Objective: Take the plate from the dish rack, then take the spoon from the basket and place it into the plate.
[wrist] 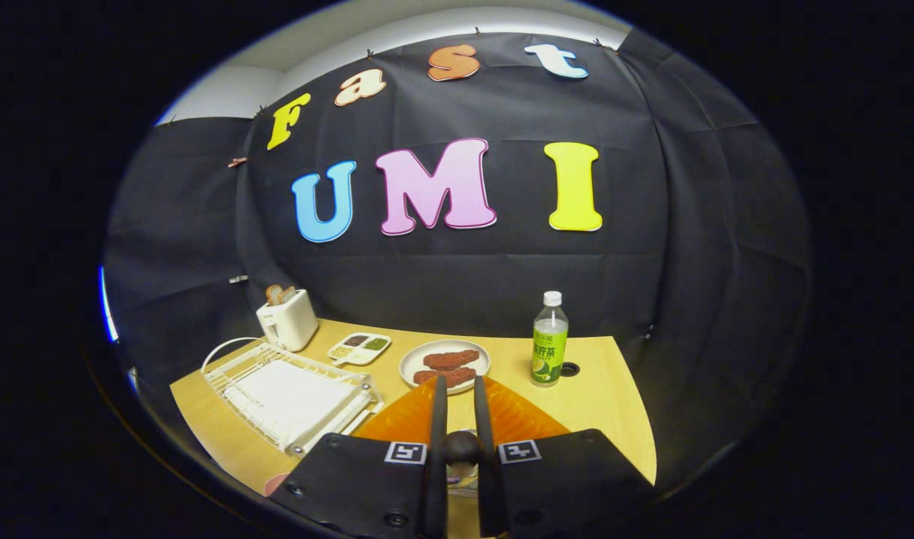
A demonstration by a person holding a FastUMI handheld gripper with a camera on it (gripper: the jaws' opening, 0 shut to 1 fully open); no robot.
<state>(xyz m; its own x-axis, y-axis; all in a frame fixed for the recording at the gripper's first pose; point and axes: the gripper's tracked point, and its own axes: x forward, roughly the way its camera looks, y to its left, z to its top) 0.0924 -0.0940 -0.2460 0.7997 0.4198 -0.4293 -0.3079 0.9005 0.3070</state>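
Note:
An orange plate (516, 421) lies flat on the wooden table (599, 389), right under and just ahead of my fingers. My gripper (459, 382) hovers over it with the fingers close together. A dark rounded piece that looks like the spoon (462, 447) is pinched between them near their base; the rest of it is hidden. The white wire dish rack (288, 400) stands to the left of the fingers with no plate in it. A pinkish edge (275, 484) that may be the basket peeks out beside the gripper body on the left.
Beyond the fingertips sits a white plate of brown food (423, 358). A green-labelled bottle (550, 340) stands to its right by a round table hole (570, 369). A white toaster (288, 320) and a small compartment tray (359, 348) stand behind the rack.

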